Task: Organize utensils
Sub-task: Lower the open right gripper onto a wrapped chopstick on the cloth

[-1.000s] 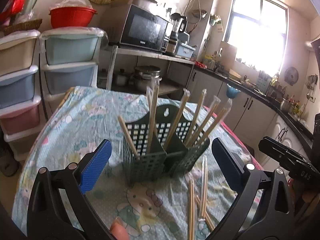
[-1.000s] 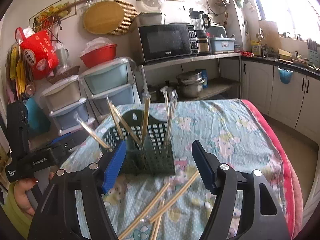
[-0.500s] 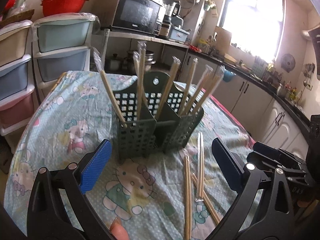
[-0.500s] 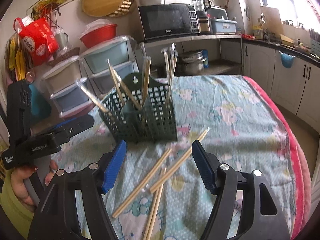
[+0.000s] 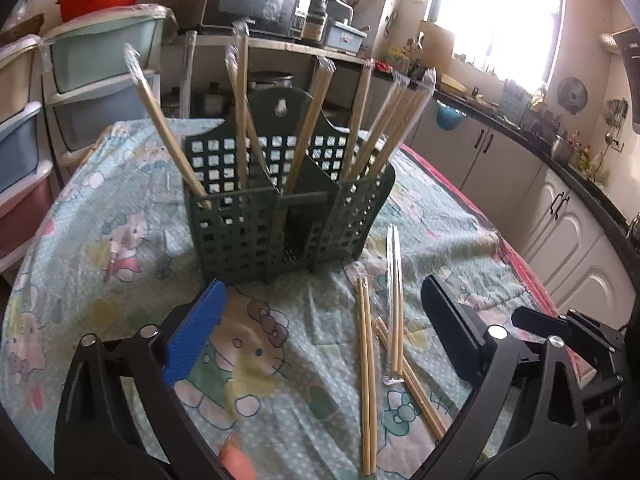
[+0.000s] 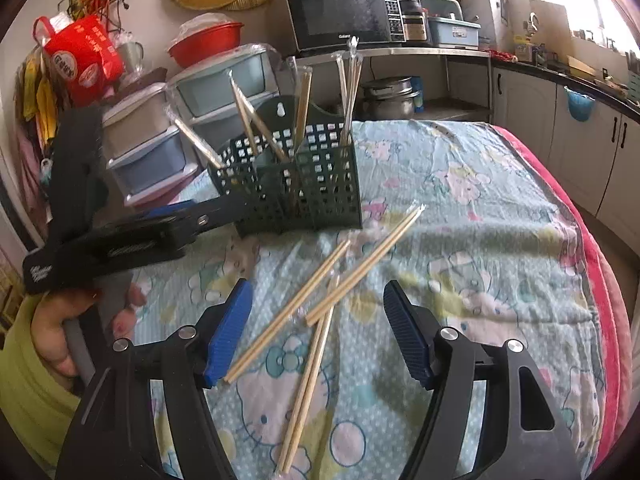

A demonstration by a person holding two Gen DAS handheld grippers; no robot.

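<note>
The table (image 5: 100, 200) carries a green holder (image 5: 280, 216) at twelve o'clock, its compartments full of wrapped chopsticks leaning upward. Three loose chopstick pairs (image 6: 320, 300) lie crossed, long axes running six to one o'clock. The left gripper (image 5: 320, 328) is closing on nothing; the right gripper (image 6: 318, 324) stands spread around them, untouching.

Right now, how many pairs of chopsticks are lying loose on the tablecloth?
3, all in front of the green holder: the left pair, the right pair and the near pair, overlapping in the right wrist view. None seem hidden.
</note>
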